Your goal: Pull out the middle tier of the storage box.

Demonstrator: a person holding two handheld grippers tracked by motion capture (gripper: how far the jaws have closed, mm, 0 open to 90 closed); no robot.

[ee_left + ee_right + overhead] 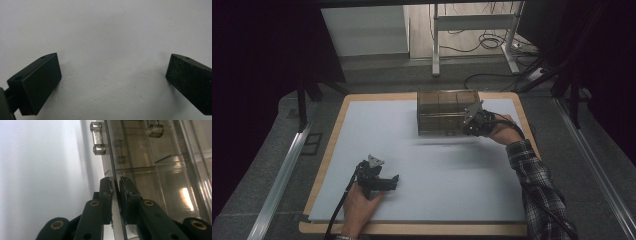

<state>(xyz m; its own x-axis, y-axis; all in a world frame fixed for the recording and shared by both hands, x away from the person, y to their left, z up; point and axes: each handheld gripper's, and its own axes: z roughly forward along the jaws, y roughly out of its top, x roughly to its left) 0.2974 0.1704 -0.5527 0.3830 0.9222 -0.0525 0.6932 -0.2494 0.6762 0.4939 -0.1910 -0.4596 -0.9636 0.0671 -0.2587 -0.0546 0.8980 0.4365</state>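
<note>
A clear brown plastic box [447, 112] with little rooms inside sits on the counter [377, 125], near the far edge and a bit toward the far right corner. Its long side runs left to right, along the far edge of the counter. In the high view the box looks a bit blurry, and a soft streak shows on the white top just in front of it.

The right claw [474, 122] is at the right end of the box. In the right gripper view, its two black jaws are squeezed on a thin clear wall of the box [140, 157], one jaw on each side, with the wall pinched between the pads. Two small clear round knobs [98, 138] stick out from that wall farther up. The right hand [503, 131] holds this claw, and a checked sleeve [537, 185] comes in from the near right corner.

The left claw [387, 182] rests low over the white counter top near the near edge, left of the middle, well apart from the box. In the left gripper view its jaws are spread wide, with just the bare white counter [112, 37] between them. The left hand [359, 202] holds it from the near edge.
</note>
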